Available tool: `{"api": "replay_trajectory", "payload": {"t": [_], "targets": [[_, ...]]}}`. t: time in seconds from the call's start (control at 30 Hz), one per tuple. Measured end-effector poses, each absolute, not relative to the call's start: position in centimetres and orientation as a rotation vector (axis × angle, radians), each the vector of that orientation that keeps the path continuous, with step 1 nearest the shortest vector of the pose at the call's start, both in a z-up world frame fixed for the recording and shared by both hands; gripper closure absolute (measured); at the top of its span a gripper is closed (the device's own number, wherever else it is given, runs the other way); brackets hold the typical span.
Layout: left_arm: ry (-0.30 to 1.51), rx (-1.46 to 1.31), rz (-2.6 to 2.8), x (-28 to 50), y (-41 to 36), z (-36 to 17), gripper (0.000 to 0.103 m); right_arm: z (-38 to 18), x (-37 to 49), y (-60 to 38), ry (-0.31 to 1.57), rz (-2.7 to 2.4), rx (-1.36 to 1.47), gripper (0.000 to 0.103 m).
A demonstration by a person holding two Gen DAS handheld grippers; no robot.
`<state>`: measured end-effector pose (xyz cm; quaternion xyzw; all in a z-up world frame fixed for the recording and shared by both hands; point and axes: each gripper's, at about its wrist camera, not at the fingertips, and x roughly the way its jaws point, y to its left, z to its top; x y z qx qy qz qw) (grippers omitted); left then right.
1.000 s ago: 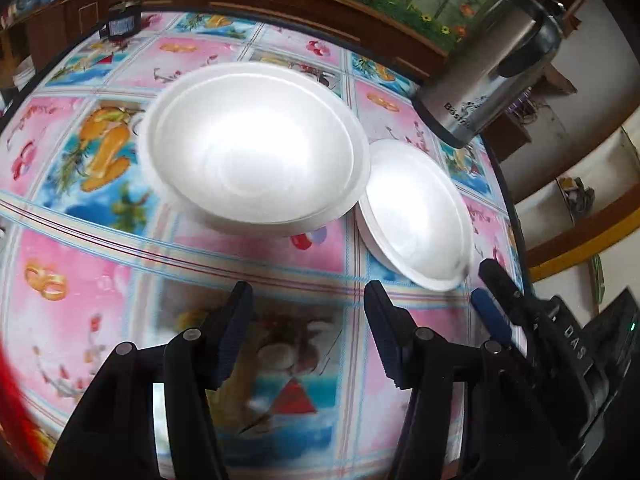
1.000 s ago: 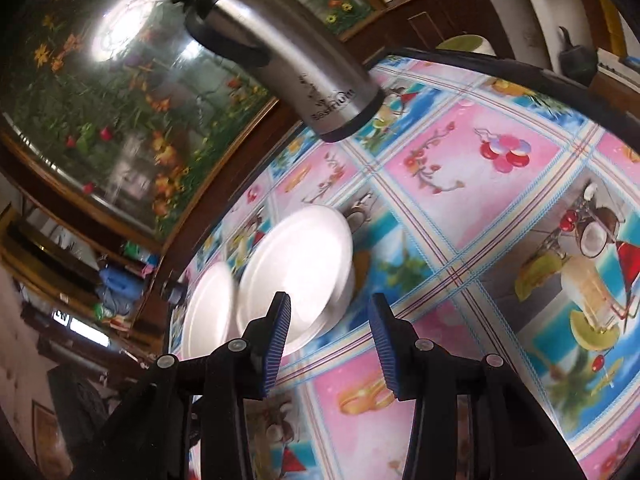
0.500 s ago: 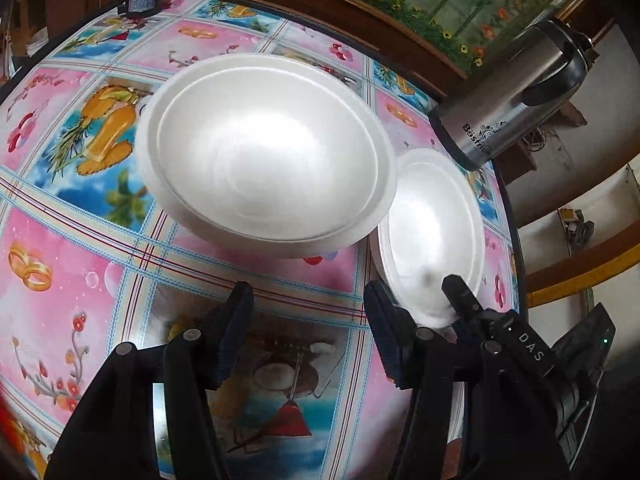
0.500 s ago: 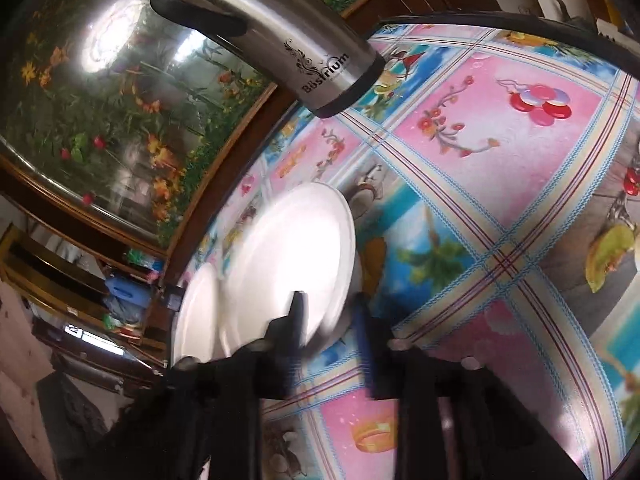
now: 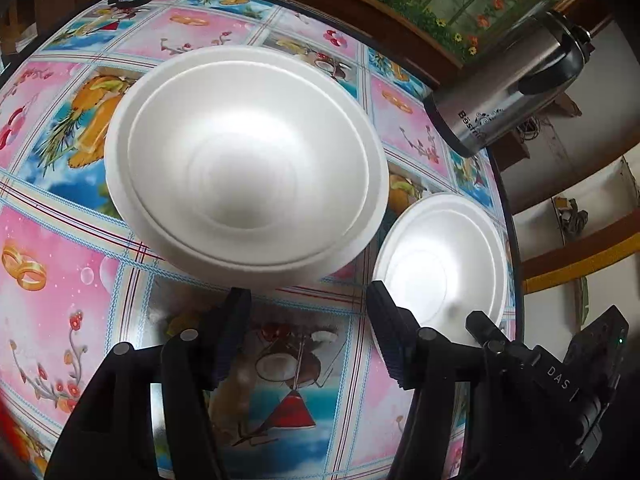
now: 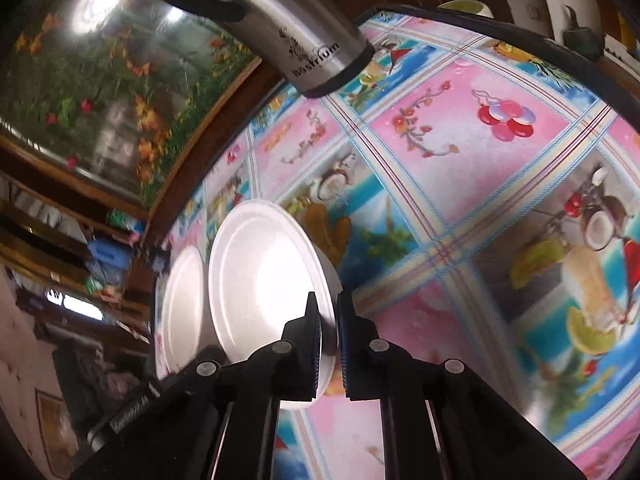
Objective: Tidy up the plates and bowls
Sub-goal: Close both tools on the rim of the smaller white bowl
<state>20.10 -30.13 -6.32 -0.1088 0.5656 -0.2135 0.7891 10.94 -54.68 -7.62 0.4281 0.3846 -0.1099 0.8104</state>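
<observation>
- Desk (image 5: 72,248), round, under a pink and blue picture-print cloth; fills both views.
- Steel flask (image 5: 516,80) stands at the desk's far rim, 2 o'clock in the left wrist view, 11 o'clock in the right.
- Large white foam bowl (image 5: 248,160) upright on the cloth at centre, 12 o'clock from the left gripper (image 5: 308,332).
- Small white foam bowl (image 5: 440,256) just beside it at 3 o'clock, near the desk edge.
- Left gripper: jaws apart, nothing between them, short of the large bowl's near rim.
- Right gripper (image 6: 328,344): pads clamped on the small bowl's near rim, one inside, one outside.
</observation>
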Motion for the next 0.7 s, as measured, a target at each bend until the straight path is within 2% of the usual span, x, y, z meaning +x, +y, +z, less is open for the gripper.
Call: {"api": "replay_trajectory", "payload": {"t": [0.27,0.37,0.57,0.7], "targets": [[1.232,-0.171,-0.471,19.9,-30.1,-6.4,0.044,-8.7,9.6,-55.9,0.897,-0.151,0.964,0.096],[1.222,-0.154,-0.454,19.9,-30.0,-6.5,0.038,-9.3,9.8,-55.7,0.911,-0.125,0.982,0.096],[1.220,-0.125,-0.440,20.2,-29.7,-6.5,0.037,-9.0,9.6,-55.6,0.911,-0.107,0.980,0.095],[1.284,-0.209,-0.496,20.8,-29.1,-7.1,0.037,-8.7,9.4,-55.6,0.912,-0.098,0.970,0.096]]}}
